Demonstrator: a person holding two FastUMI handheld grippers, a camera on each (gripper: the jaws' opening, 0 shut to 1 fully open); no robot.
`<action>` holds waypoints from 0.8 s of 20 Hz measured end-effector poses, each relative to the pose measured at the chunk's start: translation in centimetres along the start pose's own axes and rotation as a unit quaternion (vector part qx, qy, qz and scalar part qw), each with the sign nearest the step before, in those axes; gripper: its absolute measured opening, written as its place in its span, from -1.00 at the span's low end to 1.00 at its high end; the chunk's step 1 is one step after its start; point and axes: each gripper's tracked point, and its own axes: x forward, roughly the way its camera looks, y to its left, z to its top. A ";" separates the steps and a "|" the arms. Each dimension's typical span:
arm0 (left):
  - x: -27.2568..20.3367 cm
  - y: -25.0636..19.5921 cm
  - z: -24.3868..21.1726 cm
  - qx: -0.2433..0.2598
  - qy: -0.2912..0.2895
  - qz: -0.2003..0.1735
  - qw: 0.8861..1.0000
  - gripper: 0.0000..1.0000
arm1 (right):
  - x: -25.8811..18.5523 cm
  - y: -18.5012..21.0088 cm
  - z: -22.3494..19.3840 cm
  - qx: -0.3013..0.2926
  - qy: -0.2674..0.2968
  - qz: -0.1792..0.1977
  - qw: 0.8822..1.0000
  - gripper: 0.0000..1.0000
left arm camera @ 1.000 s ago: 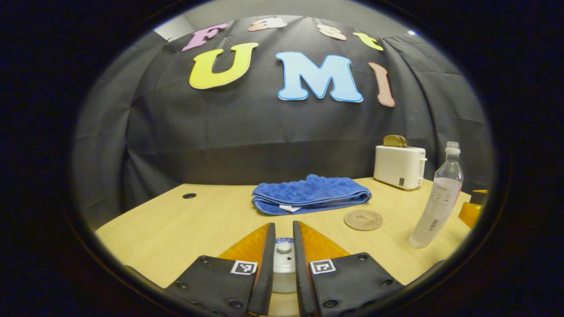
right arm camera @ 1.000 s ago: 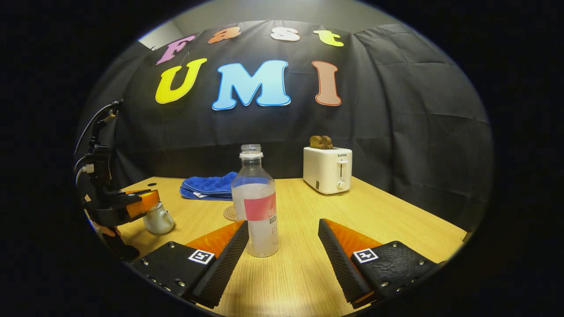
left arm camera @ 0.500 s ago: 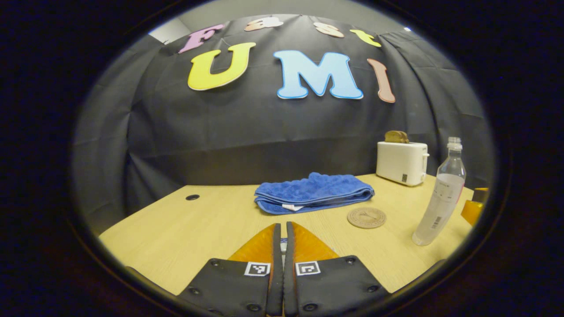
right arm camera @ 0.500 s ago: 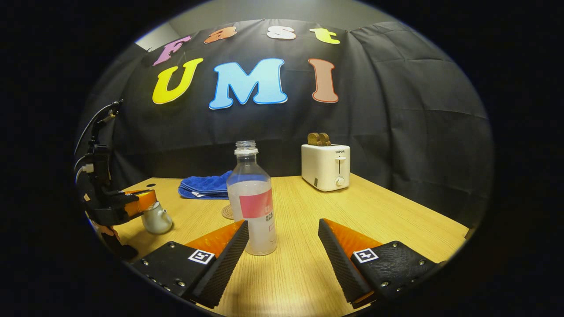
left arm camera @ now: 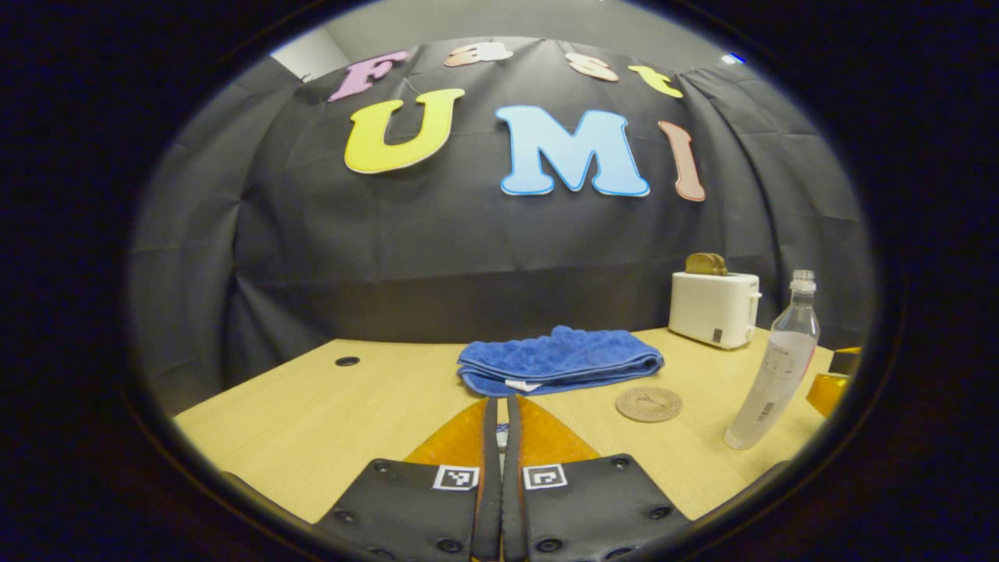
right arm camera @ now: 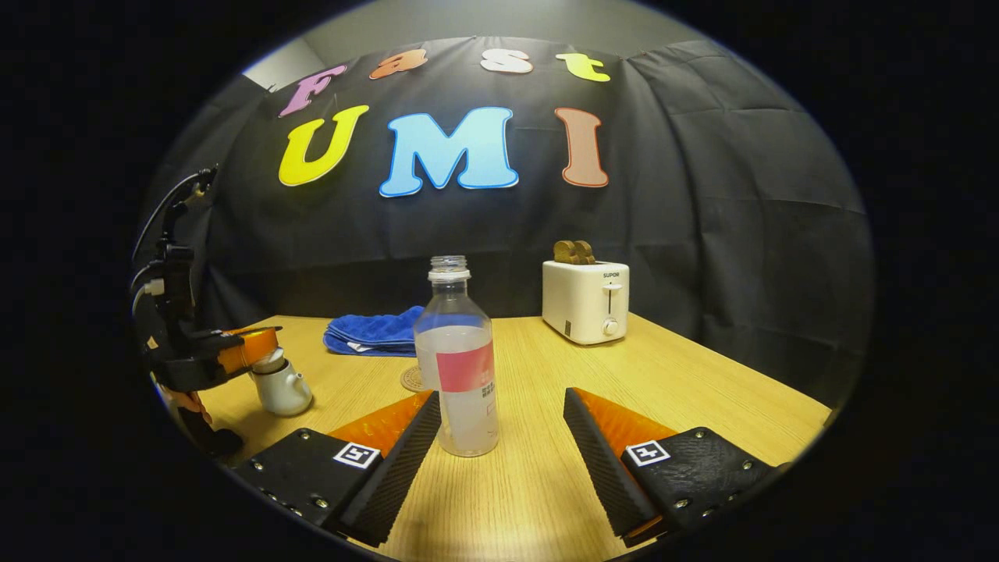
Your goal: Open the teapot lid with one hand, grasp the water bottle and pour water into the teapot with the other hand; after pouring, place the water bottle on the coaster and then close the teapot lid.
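Left claw (left arm camera: 500, 425) is pinched narrow on the lid (right arm camera: 271, 358), raised just above the teapot (right arm camera: 283, 388). Right claw (right arm camera: 503, 425) gapes wide around the bottle (right arm camera: 460, 367) on the table (right arm camera: 663, 382).

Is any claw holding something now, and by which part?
The left claw grips the small white teapot lid by its knob, lifted slightly. The right claw is open, holding nothing.

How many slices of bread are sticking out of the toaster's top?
2: in the right gripper view both brown slices stand side by side in the white toaster, at the table's far edge. No more can be seen.
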 end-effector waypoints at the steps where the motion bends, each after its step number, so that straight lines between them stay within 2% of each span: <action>1: -0.1 0.1 0.2 -0.005 -0.002 0.000 1.000 -0.87 | 0.0 0.2 0.0 -0.003 0.000 0.002 1.000 0.97; 8: -1.6 1.9 2.1 -0.008 -0.013 0.004 1.000 -0.87 | 0.7 1.5 0.6 -0.018 -0.003 0.016 1.000 0.97; 16: -3.8 6.1 1.6 -0.003 -0.006 0.028 1.000 -0.87 | 3.1 2.7 1.0 -0.030 0.001 0.025 0.999 0.97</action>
